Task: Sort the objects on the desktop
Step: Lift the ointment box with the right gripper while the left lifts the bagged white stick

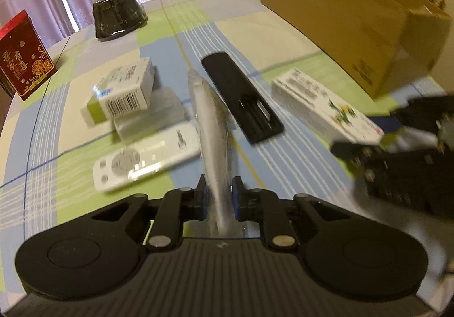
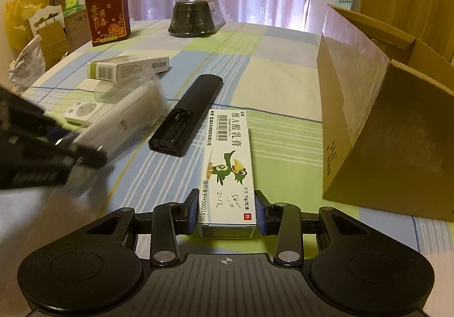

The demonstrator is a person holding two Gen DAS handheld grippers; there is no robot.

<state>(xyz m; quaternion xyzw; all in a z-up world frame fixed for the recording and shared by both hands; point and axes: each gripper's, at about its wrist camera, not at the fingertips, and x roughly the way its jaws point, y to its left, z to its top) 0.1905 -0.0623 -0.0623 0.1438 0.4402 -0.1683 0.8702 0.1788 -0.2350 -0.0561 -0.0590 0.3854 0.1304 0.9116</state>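
— Left claw? Shut tight on the clear wrapped packet, up off the bench, near the middle.

— And the right claw? Closed snug on the near end of the white medicine box, flat on the bench, just left of the cardboard box.

— How to do it well? Lift straight up, keep squeezing, swing right over the cardboard box, steer clear of the black remote.

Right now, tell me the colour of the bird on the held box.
Green bird, clearest in the right wrist view.
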